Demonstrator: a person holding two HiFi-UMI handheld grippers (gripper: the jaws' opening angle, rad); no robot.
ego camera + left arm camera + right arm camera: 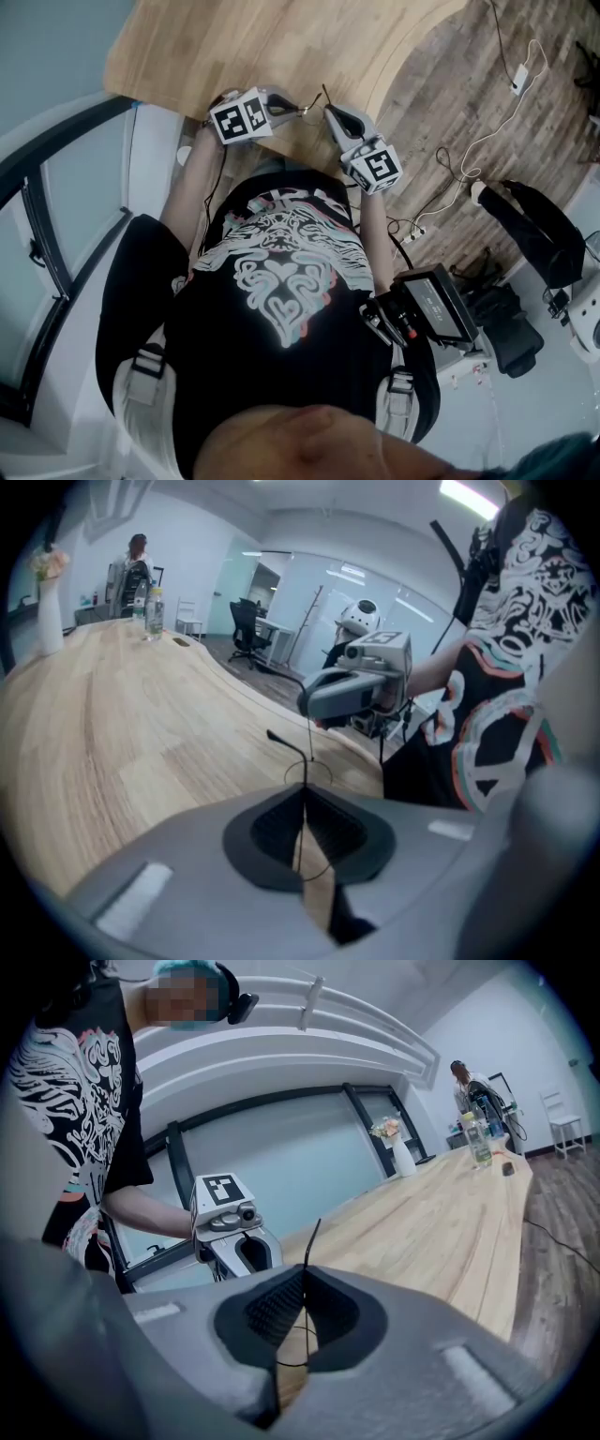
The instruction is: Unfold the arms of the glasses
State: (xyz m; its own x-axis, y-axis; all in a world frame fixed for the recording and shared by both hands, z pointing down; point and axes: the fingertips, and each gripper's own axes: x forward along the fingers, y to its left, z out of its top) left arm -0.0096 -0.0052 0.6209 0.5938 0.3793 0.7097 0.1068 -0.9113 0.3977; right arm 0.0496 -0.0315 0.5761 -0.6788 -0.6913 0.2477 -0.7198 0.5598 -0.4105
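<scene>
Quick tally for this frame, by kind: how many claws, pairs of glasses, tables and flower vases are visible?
Claws: 2, the left claw and the right claw, each shut on a thin arm of the glasses
Glasses: 1
Wooden table: 1
Flower vase: 1, at the table's far end
Total: 5

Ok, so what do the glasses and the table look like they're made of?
The glasses look like thin dark wire, probably metal. The arm and rim show as hairline strands, and the arm ends in a thicker tip that may be plastic-coated. The table looks like light wood or a wood-look laminate, with plank grain and a soft matte sheen. I cannot tell which of the two it is.
</scene>
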